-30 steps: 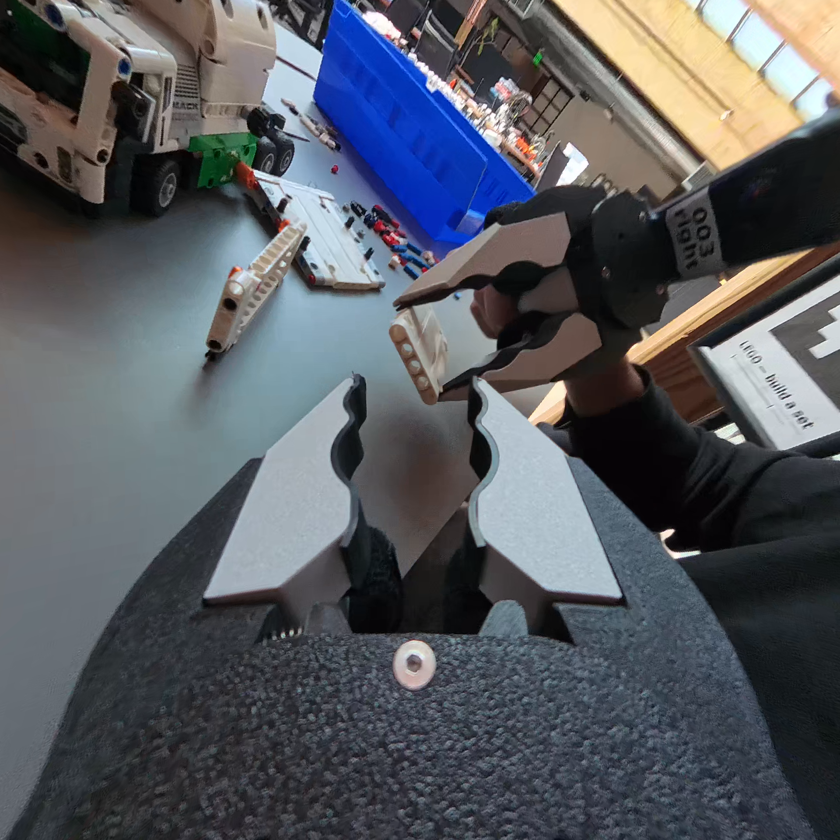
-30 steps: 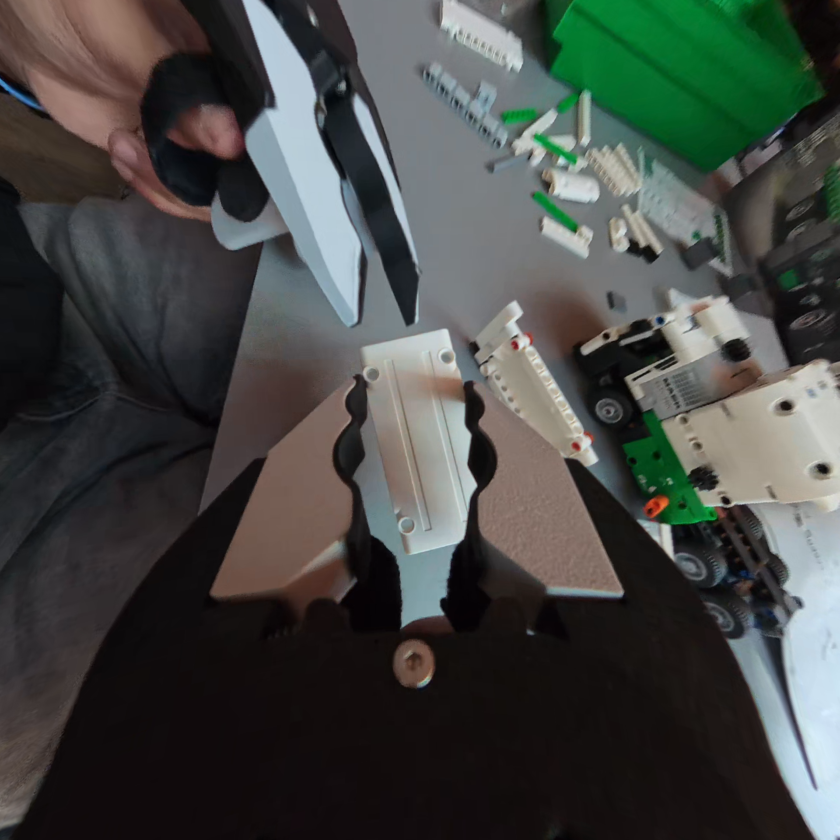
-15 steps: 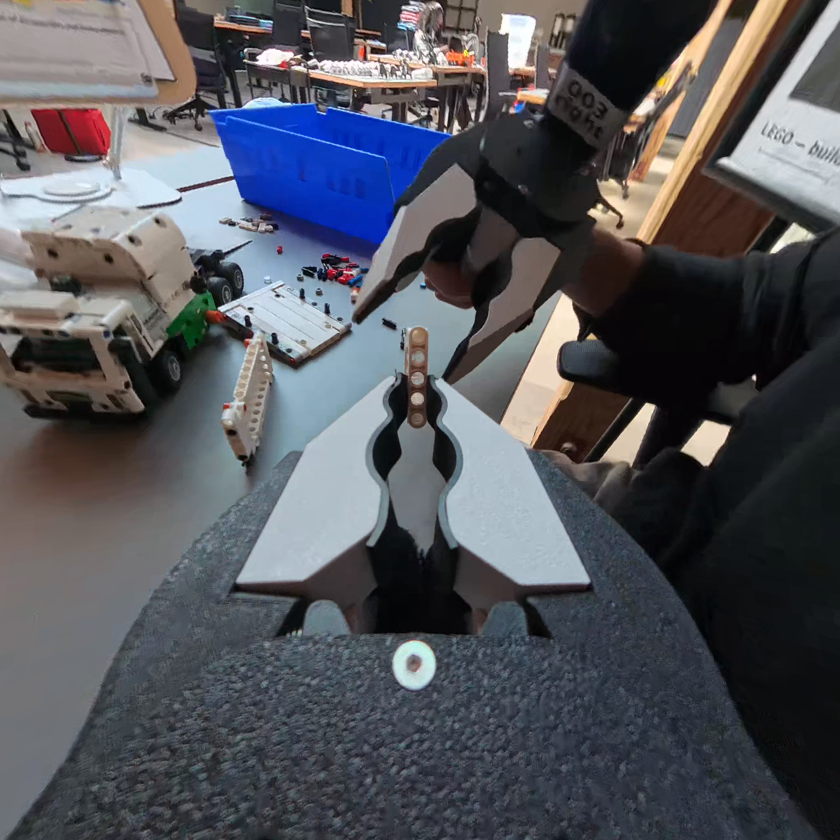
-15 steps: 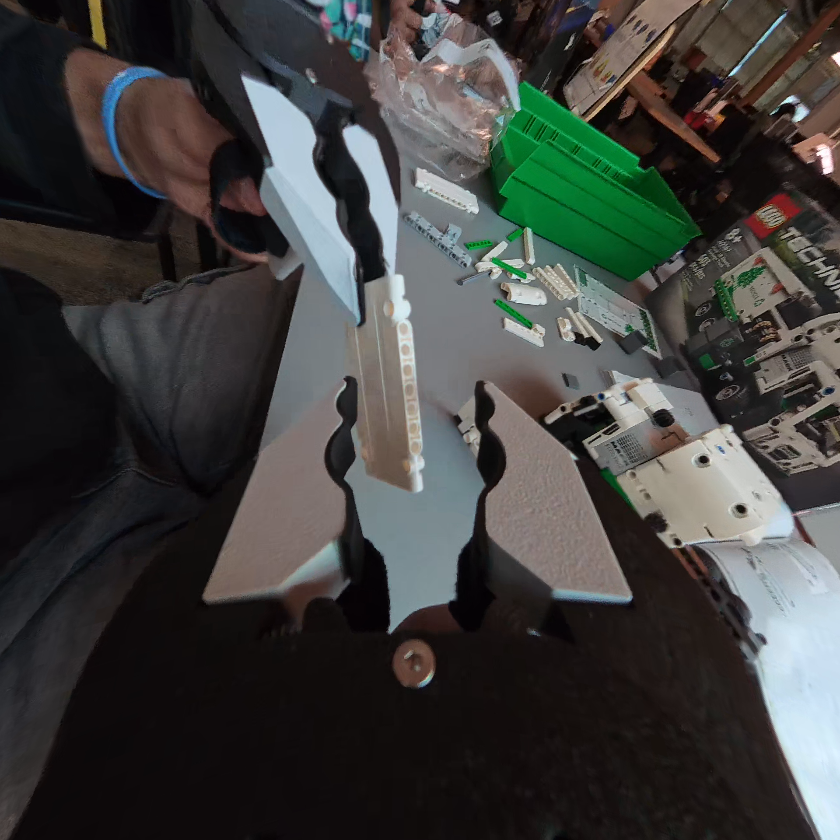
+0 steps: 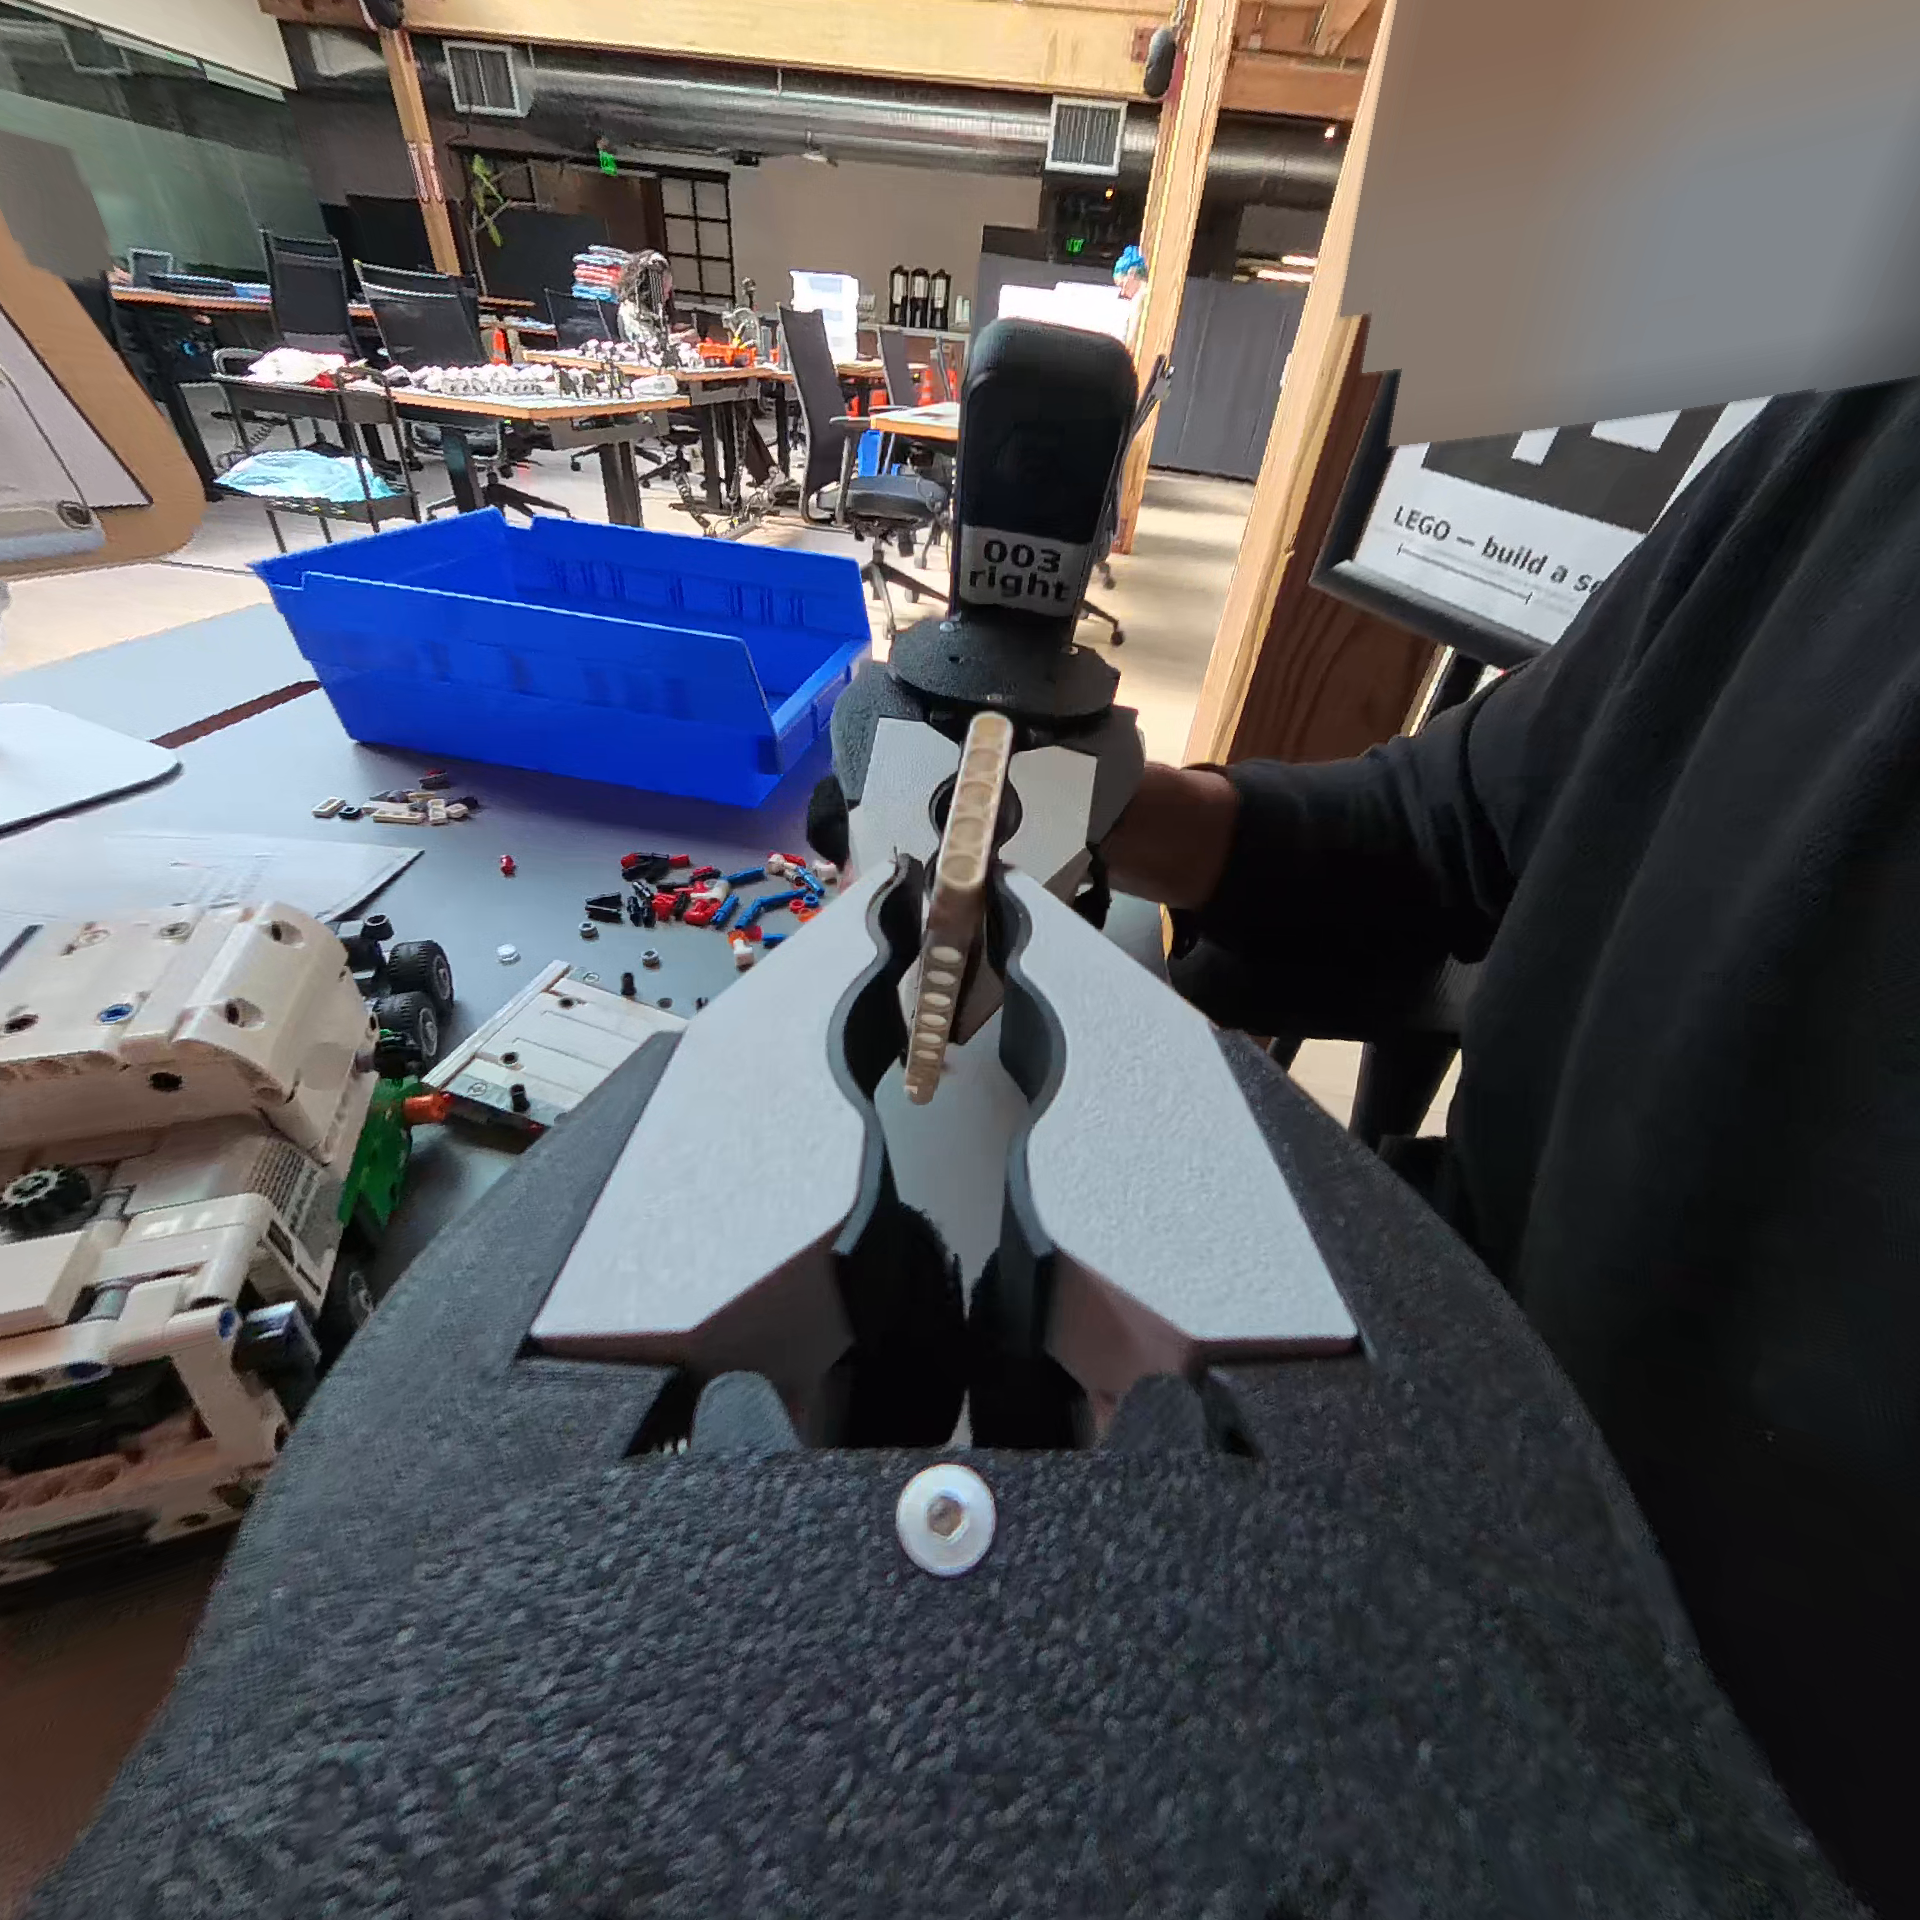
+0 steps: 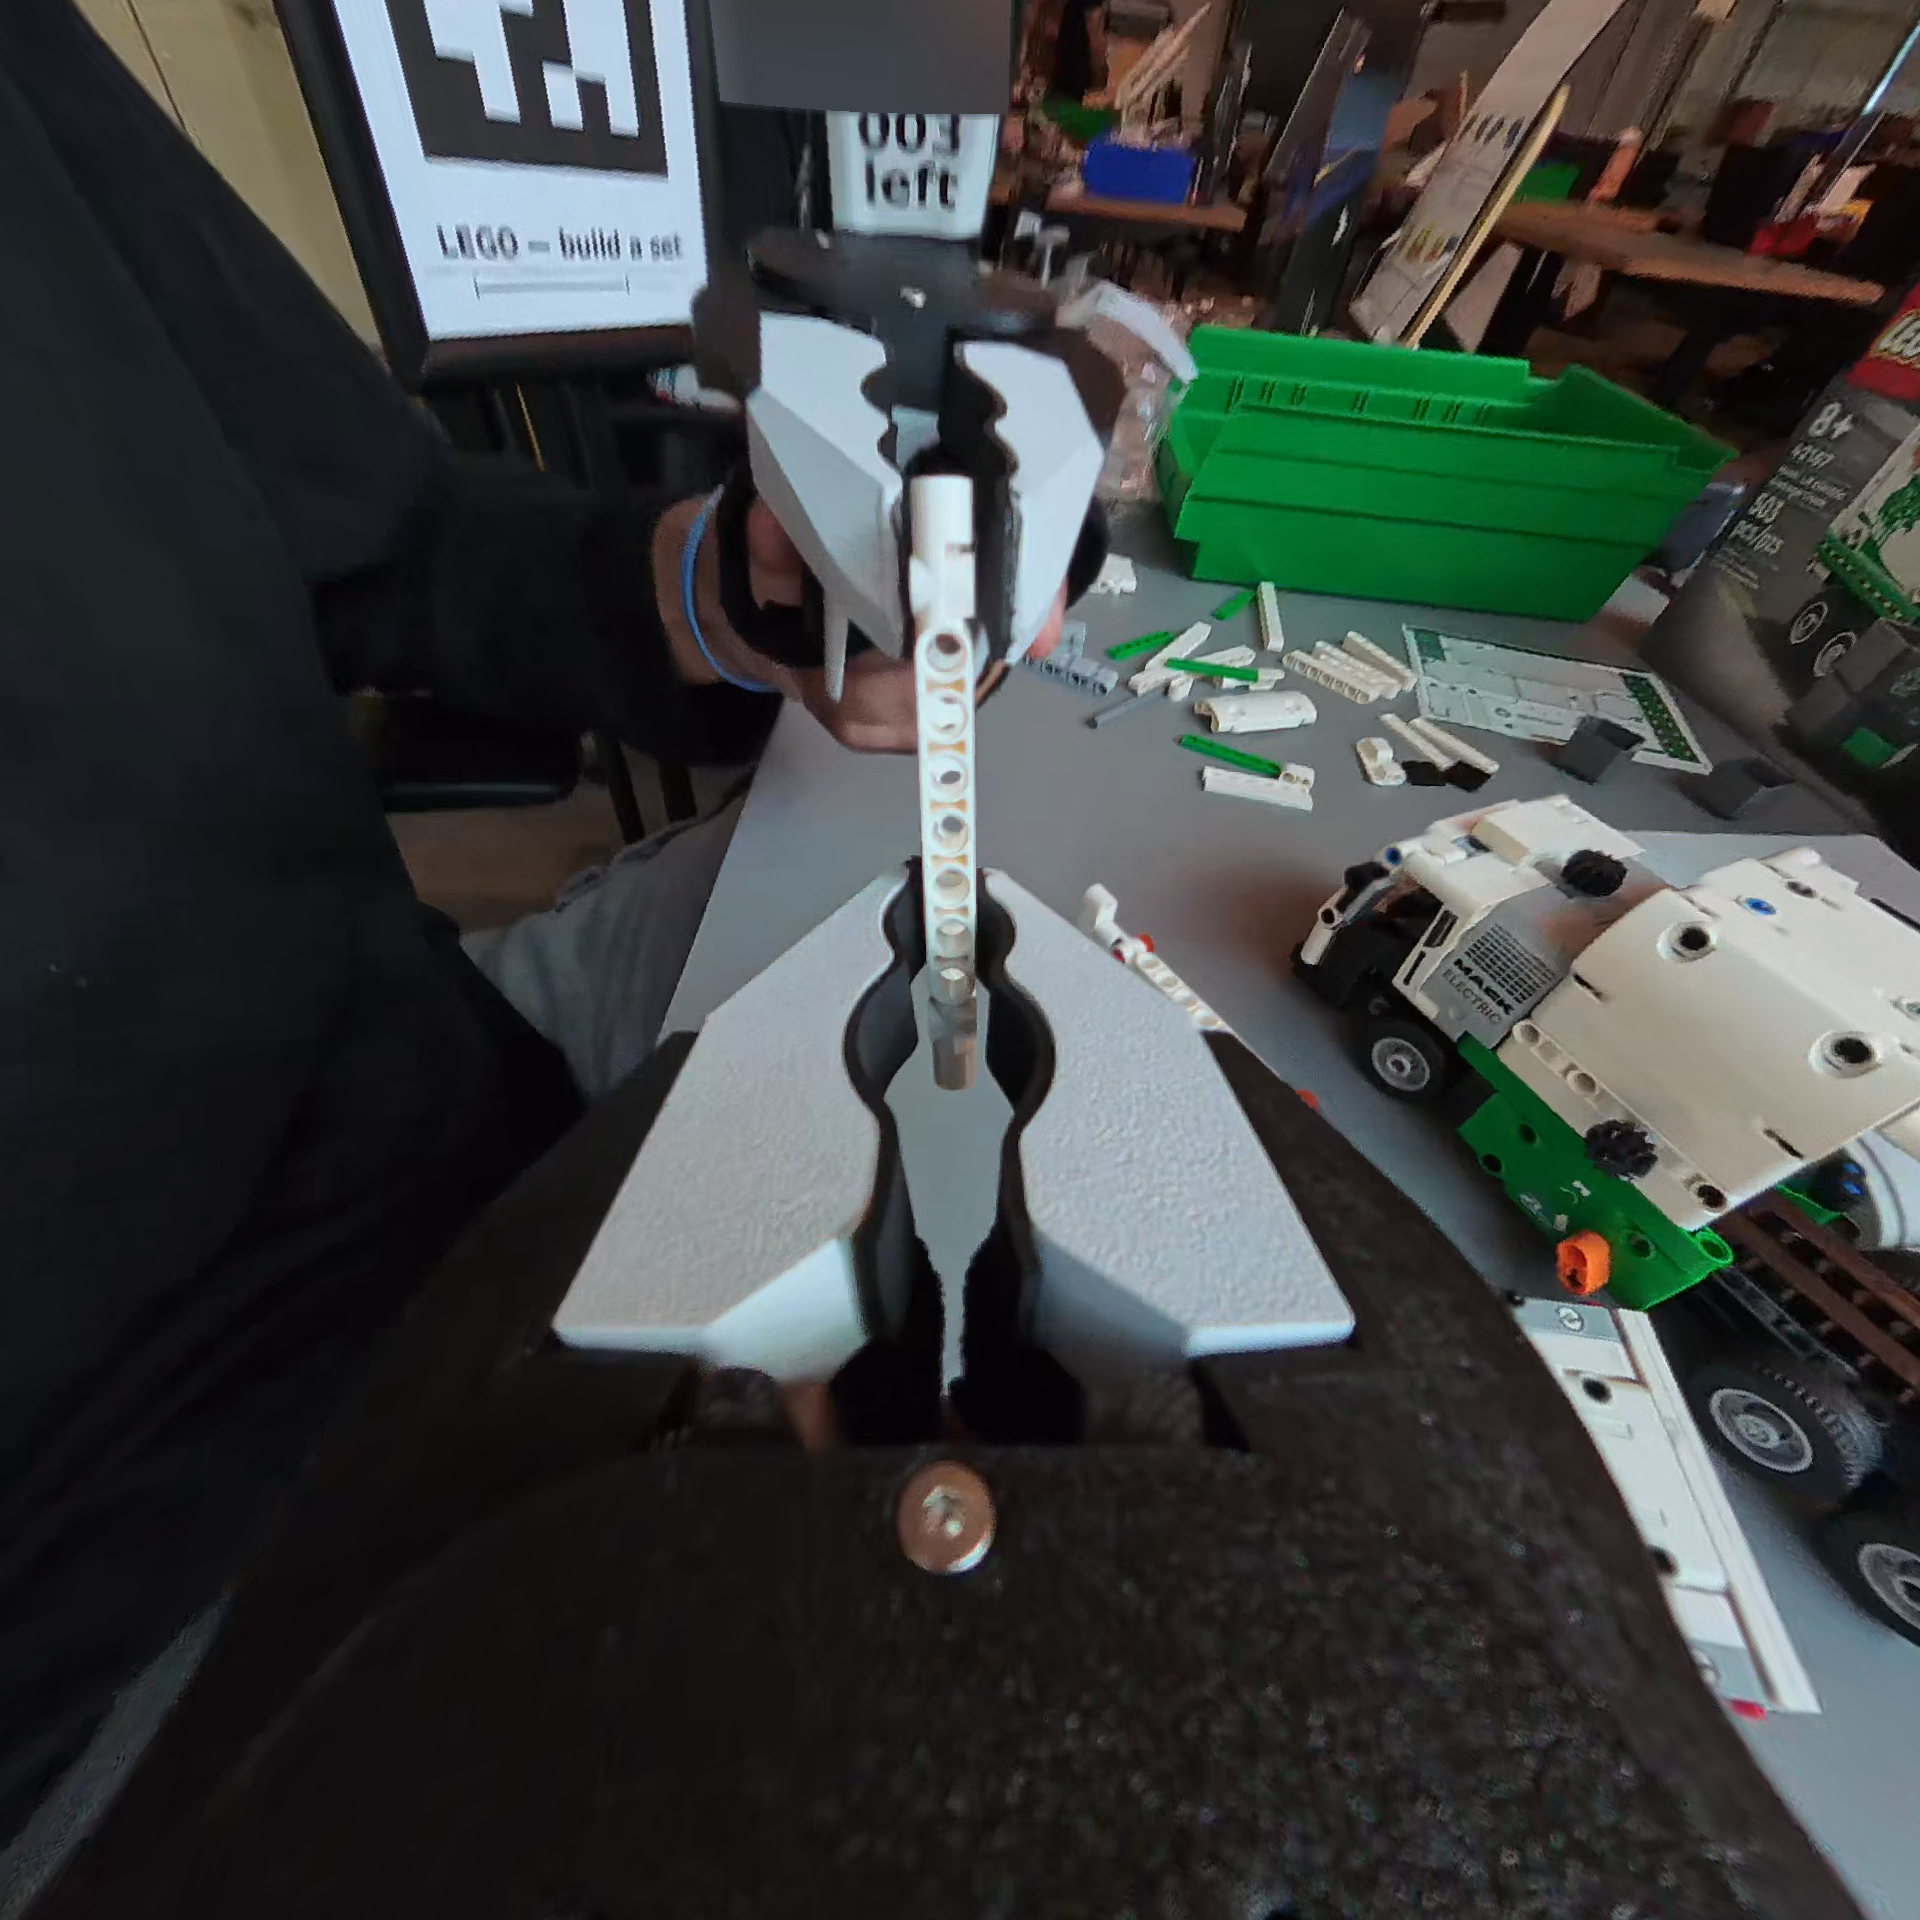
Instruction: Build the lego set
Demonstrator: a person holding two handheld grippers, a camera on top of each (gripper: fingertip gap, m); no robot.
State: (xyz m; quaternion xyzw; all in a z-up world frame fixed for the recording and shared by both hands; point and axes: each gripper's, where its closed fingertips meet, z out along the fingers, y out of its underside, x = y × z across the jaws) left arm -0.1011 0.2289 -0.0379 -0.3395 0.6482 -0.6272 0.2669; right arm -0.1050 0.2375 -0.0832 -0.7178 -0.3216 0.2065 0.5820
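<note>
1. Two hand-held grippers meet tip to tip above the near edge of a grey table (image 6: 1091, 831), both clamped on one white panel piece seen edge-on, its side a row of holes (image 6: 948, 790).
2. Left gripper (image 5: 951, 883) pinches one end of the piece (image 5: 956, 914) between its fingertips; right gripper (image 6: 951, 894) pinches the other end, the piece spanning the gap between them, clear of the table.
3. Just right of the right gripper lies a white beam with red pins (image 6: 1153, 966).
4. Farther right stands a white-and-green toy truck (image 6: 1621, 1039); loose white and green parts (image 6: 1247, 707) are scattered beyond it, before a green bin (image 6: 1423, 488).
5. Left of the left gripper, small red, blue and black pieces (image 5: 707, 904) lie near a blue bin (image 5: 561, 644).
</note>
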